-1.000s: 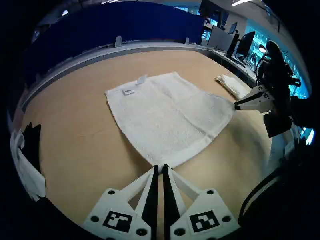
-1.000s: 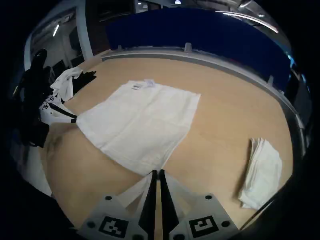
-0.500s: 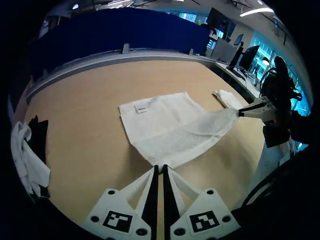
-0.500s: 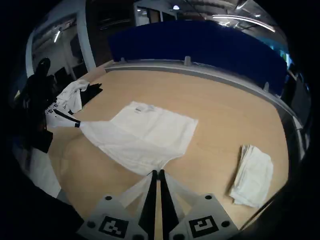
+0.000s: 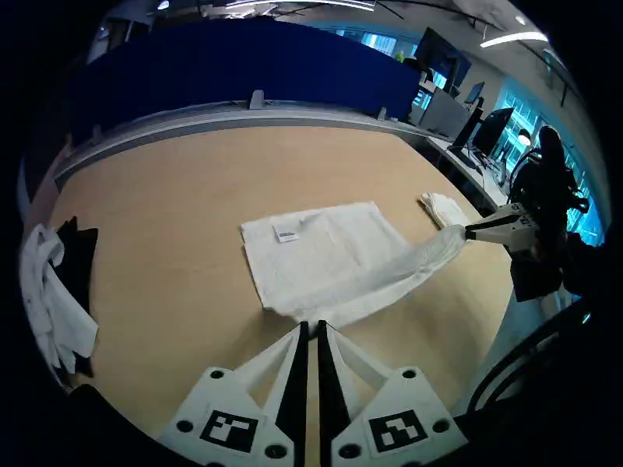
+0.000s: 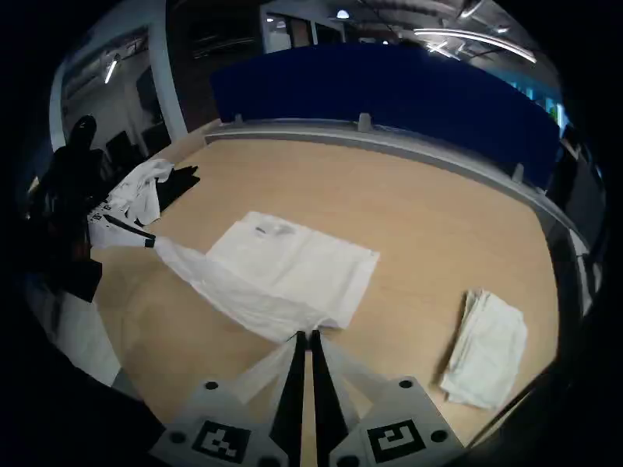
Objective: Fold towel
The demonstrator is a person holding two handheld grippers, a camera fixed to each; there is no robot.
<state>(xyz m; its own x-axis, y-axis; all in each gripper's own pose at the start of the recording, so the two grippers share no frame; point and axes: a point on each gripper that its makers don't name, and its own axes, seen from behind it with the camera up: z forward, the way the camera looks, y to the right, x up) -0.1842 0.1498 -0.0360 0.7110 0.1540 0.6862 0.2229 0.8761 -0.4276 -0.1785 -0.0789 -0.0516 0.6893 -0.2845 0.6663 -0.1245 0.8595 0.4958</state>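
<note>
White towel (image 5: 327, 253) on wooden table (image 5: 156, 210); left gripper (image 5: 312, 328) and right gripper (image 6: 304, 337) each pinch a raised corner at six o'clock.

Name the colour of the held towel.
Plain white towel; clearest in the left gripper view.

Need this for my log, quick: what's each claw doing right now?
Left claw: shut on a towel corner.
Right claw: shut on another corner of the towel.
</note>
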